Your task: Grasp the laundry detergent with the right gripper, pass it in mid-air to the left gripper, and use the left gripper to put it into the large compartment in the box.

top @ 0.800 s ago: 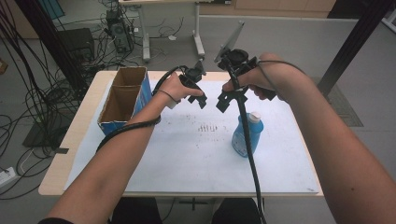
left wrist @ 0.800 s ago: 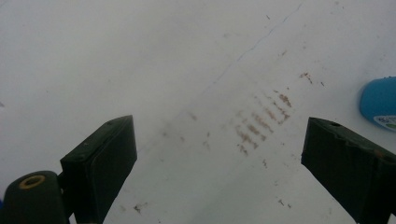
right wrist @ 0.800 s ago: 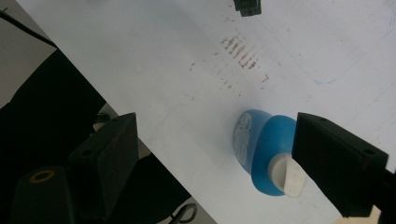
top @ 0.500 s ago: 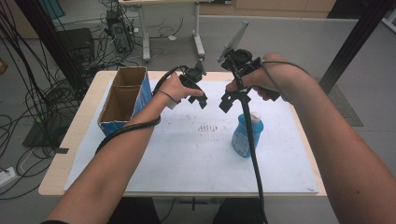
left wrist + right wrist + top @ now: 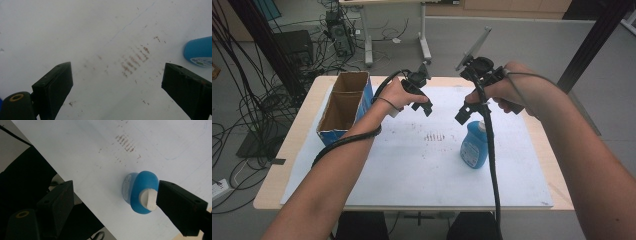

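- Bottle (image 5: 474, 147) upright on the white sheet (image 5: 412, 165).
- Right gripper (image 5: 463, 115) raised just above the bottle cap, pointing down, jaws parted, nothing gripped.
- Left gripper (image 5: 427, 109) raised beside the bottle, tilted down, jaws spread, empty.

The right gripper (image 5: 463, 114) has been shifted slightly right in the high view and is now positioned directly above the cap of the blue bottle (image 5: 474, 147), with its jaws apart. The trailing cable (image 5: 492, 165) has been displaced rightward accordingly.
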The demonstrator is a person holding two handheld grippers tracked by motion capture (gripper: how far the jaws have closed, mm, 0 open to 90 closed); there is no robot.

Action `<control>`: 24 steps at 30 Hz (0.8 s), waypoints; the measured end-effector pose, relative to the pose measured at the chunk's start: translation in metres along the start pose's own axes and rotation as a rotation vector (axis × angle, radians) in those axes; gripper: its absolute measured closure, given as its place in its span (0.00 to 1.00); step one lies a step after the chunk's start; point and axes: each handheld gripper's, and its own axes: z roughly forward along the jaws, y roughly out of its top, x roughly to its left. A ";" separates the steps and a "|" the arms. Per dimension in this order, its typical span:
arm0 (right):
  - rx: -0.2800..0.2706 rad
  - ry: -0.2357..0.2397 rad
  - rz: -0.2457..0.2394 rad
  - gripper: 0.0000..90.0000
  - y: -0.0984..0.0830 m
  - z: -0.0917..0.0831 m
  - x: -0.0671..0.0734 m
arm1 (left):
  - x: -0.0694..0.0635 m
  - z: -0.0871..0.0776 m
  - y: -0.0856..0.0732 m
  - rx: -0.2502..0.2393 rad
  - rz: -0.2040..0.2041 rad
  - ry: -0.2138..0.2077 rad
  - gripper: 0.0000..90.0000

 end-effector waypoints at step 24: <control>-0.013 -0.028 0.040 0.16 -0.052 0.000 -0.020 | -0.004 -0.017 -0.015 -0.019 0.007 -0.011 0.11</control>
